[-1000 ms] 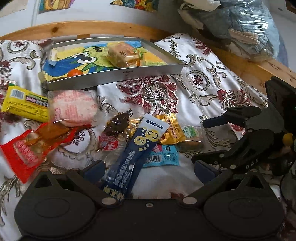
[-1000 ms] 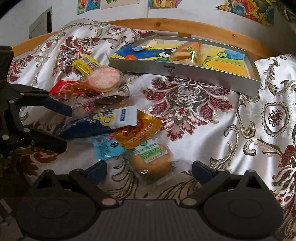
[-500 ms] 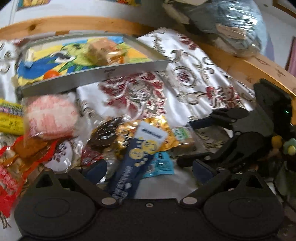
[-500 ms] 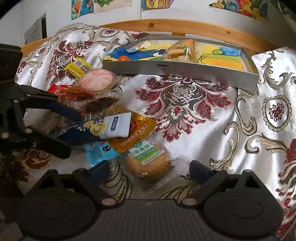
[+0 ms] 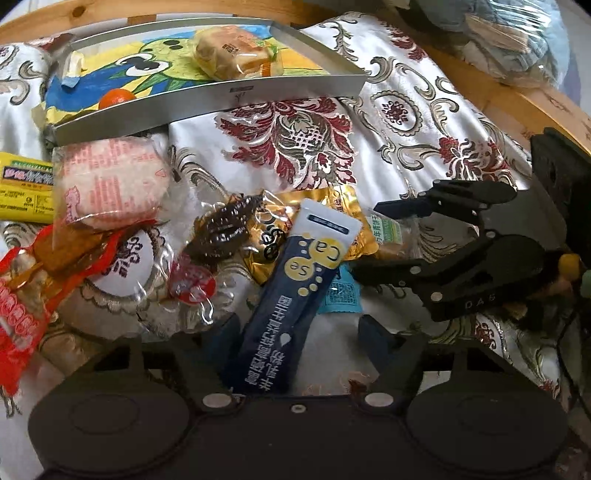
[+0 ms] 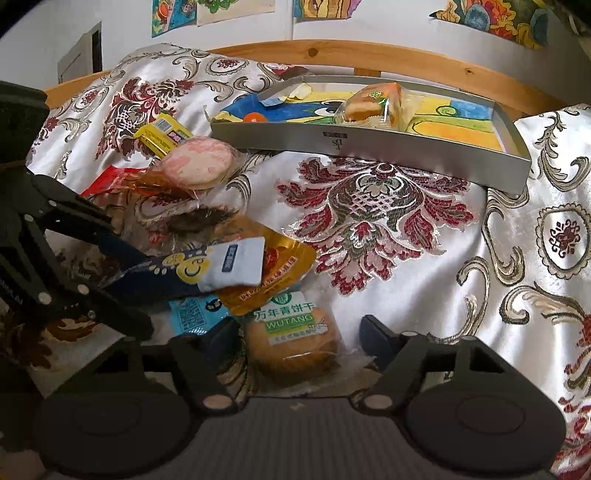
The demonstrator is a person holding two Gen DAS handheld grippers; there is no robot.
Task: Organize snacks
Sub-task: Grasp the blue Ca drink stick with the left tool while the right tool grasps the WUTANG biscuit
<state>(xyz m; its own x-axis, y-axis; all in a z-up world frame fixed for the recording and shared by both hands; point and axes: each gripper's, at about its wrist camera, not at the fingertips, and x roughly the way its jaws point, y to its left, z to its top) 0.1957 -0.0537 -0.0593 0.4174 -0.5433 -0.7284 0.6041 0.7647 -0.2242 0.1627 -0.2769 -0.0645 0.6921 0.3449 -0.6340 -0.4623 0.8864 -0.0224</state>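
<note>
Two grippers low over the snack pile, both w/ jaws spread. Left gripper (image 5: 295, 332): jaws wide either side of navy stick pack (image 5: 291, 306), lower end of pack between the fingers; contact can't be told. Right gripper (image 6: 295, 332): jaws wide, round biscuit pack w/ green label (image 6: 291, 339) lying between them on the cloth, not pinched.

Just past the navy pack: small blue sachet (image 6: 194, 314) half under it, gold foil pouch (image 6: 269, 273) beneath its white end. Dark brown snack in clear wrap (image 5: 225, 230) beside the gold pouch, left. Further left: red packet (image 5: 22, 299), pink round cake in clear wrap (image 5: 110, 184) overlapping its upper edge, yellow bar (image 5: 26, 184) at frame edge.

All lie on a patterned satin cloth (image 6: 369, 221), white w/ maroon and gold motifs.

Beyond the pile: grey tray (image 6: 369, 144), shallow, colourful cartoon drawing lining its floor. Inside it, a wrapped bun (image 6: 369, 105) toward the middle and a small orange round item (image 6: 256, 117) near the front wall, well apart.

Behind tray: wooden rail (image 6: 332, 55), then wall w/ drawings (image 6: 236, 7).
</note>
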